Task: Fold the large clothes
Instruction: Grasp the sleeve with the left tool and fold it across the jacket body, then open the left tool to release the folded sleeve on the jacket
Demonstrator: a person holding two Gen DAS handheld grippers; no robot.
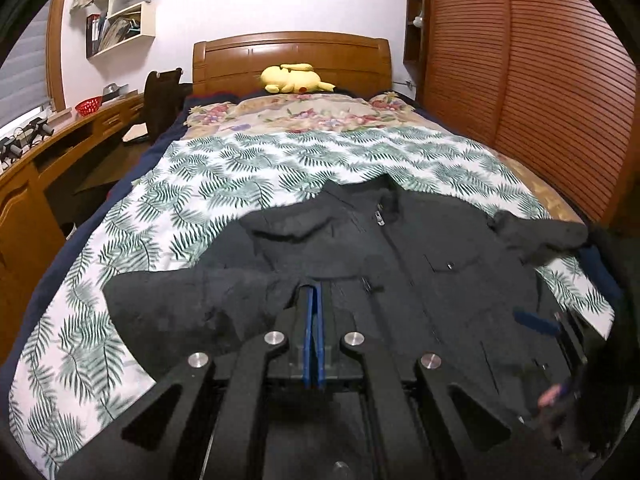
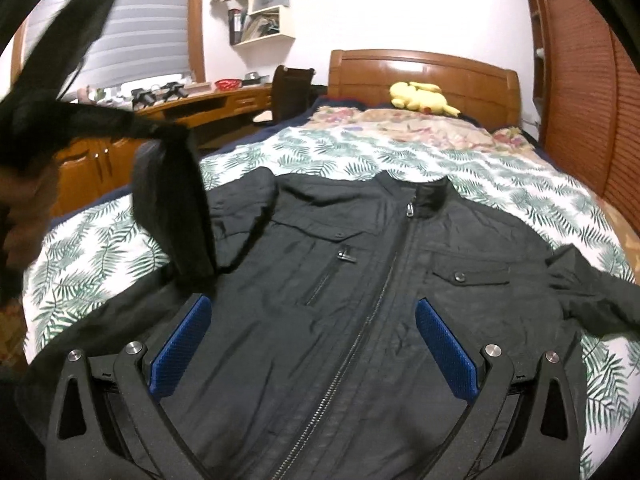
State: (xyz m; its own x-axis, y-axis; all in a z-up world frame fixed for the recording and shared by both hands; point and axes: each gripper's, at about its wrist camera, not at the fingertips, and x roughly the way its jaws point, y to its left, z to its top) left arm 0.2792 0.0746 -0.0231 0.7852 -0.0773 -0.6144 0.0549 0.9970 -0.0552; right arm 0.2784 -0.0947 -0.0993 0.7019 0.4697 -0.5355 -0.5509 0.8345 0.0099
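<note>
Left tool [image 1: 314,292]: blue pads pressed together, tips at the edge of a fold of black fabric. Whether cloth is pinched between them cannot be told from the left wrist view. In the right wrist view a jacket sleeve [image 2: 176,208] hangs lifted and blurred at the left, below a dark blurred shape, above the jacket's left side.

Right tool [image 2: 312,344]: pads spread wide apart, holding nothing, poised over the lower front of the jacket, one pad on either side of the zip line.

Black jacket [image 2: 380,280]: lies front up on the bed [image 1: 120,280], collar toward the headboard [image 1: 292,60], zip closed to the neck. Two chest pockets with snap flaps are visible, plus a short zipped pocket on the left panel. The other sleeve [image 2: 592,296] lies spread out to the right on the bedcover.

Surroundings: leaf-print cover under the jacket, floral cover [image 1: 296,114] beyond it. A yellow plush toy [image 1: 296,78] rests against the headboard. A wooden bench [image 2: 192,104] runs along the left wall carrying a red basket [image 2: 228,84] and small dark items; a dark chair [image 2: 292,92] stands between bench and bed. Wall shelves [image 2: 264,8] hold books and papers. A slatted wooden wardrobe [image 1: 540,80] borders the bed on the right.

Writing: none legible on the jacket or shelves.
</note>
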